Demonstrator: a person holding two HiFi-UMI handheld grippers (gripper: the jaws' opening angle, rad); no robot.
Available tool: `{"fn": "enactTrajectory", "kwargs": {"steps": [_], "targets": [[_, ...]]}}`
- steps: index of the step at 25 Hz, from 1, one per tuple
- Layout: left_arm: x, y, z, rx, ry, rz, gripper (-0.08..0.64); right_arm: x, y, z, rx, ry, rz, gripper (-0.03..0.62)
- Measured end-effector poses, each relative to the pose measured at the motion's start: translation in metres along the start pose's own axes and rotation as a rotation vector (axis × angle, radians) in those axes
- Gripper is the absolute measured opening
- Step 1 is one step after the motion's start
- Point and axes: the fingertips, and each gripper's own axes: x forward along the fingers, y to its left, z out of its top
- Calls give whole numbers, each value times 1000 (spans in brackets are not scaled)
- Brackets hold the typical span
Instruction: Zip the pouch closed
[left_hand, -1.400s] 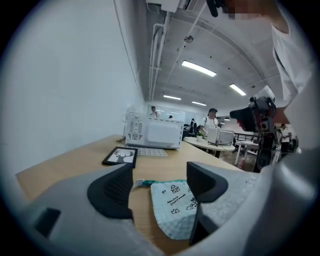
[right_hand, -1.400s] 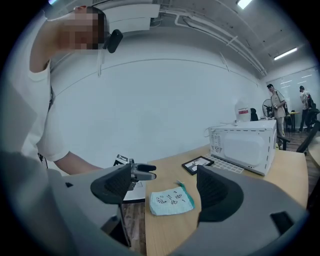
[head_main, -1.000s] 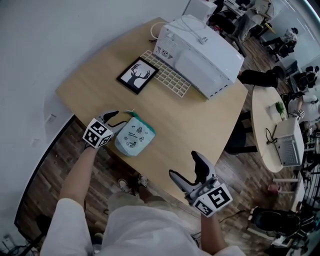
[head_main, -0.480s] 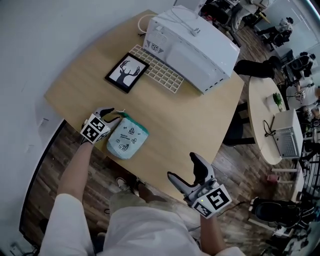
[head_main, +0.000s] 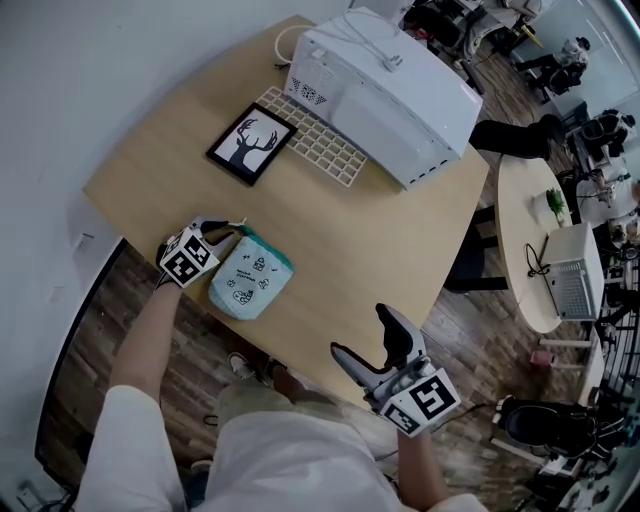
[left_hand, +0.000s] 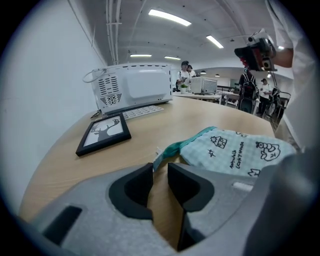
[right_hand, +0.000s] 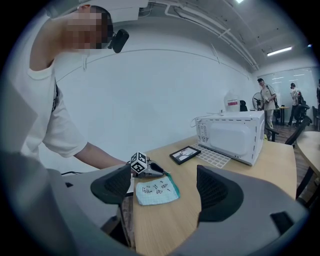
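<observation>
Mint checked pouch (head_main: 250, 283), teal-edged, with black doodles and unreadable lettering, lies on the surface (head_main: 350, 240). Left gripper (left_hand: 160, 170) fingers, just closing, stand narrow at its corner; right gripper (head_main: 362, 330) fingers wide, empty.

In the left gripper view, the grey body of the left gripper (left_hand: 160, 167) covers the lower right end of the pale green printed fabric pouch (left_hand: 235, 152). Its jaws have just been closing to a narrow gap. The end of the pouch's teal zip strip (left_hand: 167, 151) reaches that gap and slips behind the left-hand jaw tip. The pouch's print is too small to read. In the head view, that meeting point is too small to judge.
</observation>
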Motion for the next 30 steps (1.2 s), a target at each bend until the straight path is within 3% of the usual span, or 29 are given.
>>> {"fn": "enactTrajectory", "kwargs": {"steps": [8, 17, 24, 25, 30], "targets": [[0, 5, 3, 71, 42, 6, 158, -10, -8, -7, 21, -5, -12, 394], [7, 1, 7, 104, 55, -34, 149, -18, -19, -9, 39, -13, -29, 393], [10, -4, 9, 103, 42, -60, 86, -20, -22, -11, 39, -7, -29, 393], [10, -5, 9, 109, 44, -57, 40, -20, -22, -12, 39, -6, -28, 394], [0, -11, 17, 148, 24, -25, 31, -14, -19, -12, 12, -3, -10, 387]]}}
